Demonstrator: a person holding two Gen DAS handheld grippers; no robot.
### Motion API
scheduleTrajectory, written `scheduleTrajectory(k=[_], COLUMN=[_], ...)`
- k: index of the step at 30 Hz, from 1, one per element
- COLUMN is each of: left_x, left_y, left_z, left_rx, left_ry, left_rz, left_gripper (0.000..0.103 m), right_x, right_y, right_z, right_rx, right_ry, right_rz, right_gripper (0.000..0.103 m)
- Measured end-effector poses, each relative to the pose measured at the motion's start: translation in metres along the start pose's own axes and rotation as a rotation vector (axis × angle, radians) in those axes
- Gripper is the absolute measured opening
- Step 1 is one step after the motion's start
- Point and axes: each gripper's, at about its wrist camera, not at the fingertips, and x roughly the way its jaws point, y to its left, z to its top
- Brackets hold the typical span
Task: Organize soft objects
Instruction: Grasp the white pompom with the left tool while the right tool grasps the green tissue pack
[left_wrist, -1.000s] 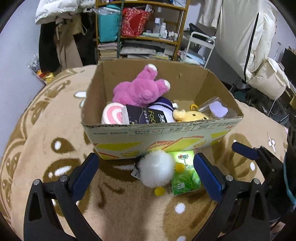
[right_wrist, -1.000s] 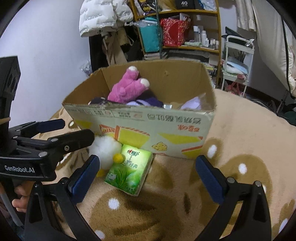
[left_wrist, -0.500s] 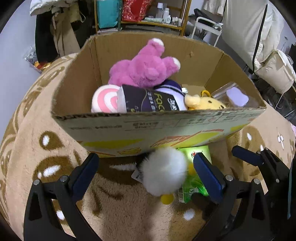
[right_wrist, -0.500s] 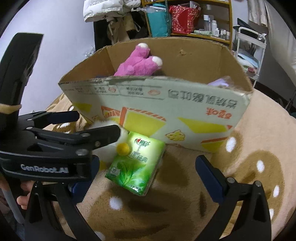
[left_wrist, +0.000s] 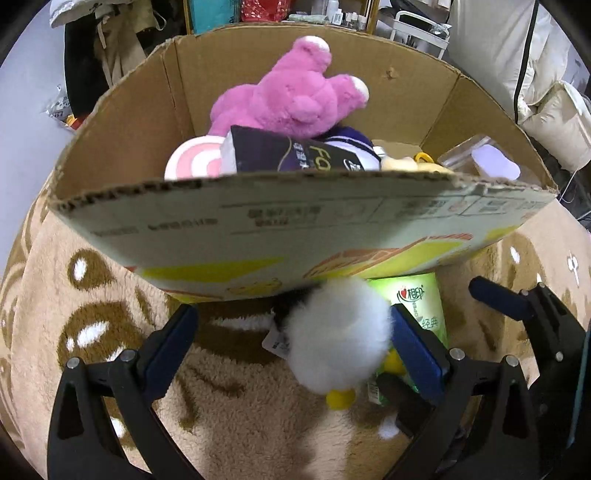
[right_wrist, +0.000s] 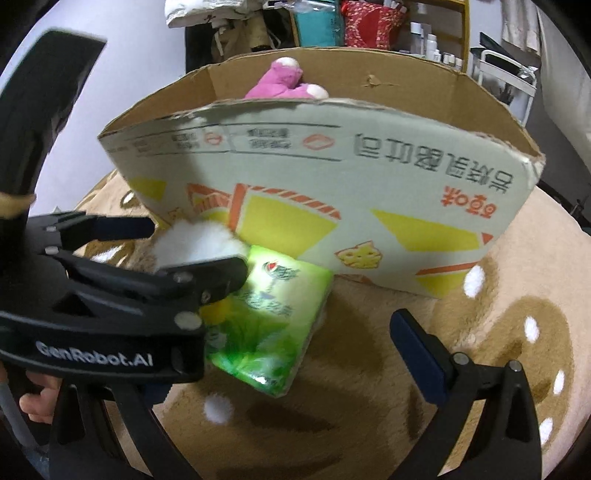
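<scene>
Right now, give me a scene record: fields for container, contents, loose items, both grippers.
container: open cardboard box on tan patterned rug
contents: pink plush bear, dark purple tissue pack, pink-white round plush
loose items: fluffy white plush with yellow feet, green tissue pack, both in front of the box
left gripper: jaws open, straddling white plush
right gripper: jaws open, holding nothing

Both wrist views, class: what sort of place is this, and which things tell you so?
Most likely a lived-in room at home: a plush patterned rug on the floor, a cardboard box of soft toys, and cluttered shelves with clothes hanging behind.
</scene>
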Motion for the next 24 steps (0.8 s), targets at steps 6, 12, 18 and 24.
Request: scheduleTrajectory(k=[6,12,18,24], left_x=[0.004,0.008,0.005,0.004], left_y=[0.0,0.003,0.0,0.007], left_z=[0.003,0.002,0.001,0.002], left_rx=[-0.004,-0.056,-0.036,-0.048], left_ry=[0.018,0.052,0.051,0.067], left_rz=[-0.001,-0.094,-0.09,-0.029], left_gripper=[0.096,0.079,0.07,0.07], right_x=[0.002,0.003,0.002,0.0], right_y=[-0.002,0.003,0.004,0.003], right_z=[0.0,-0.002,-0.001,-0.001], right_rx=[-0.011,-0.014,-0.024,-0.012], right_ry=[0.006,0.004,0.0,-0.003], right_rz=[-0.011,-0.022,-0.034,-0.026], right_gripper=[0.103,0.103,0.103,0.103])
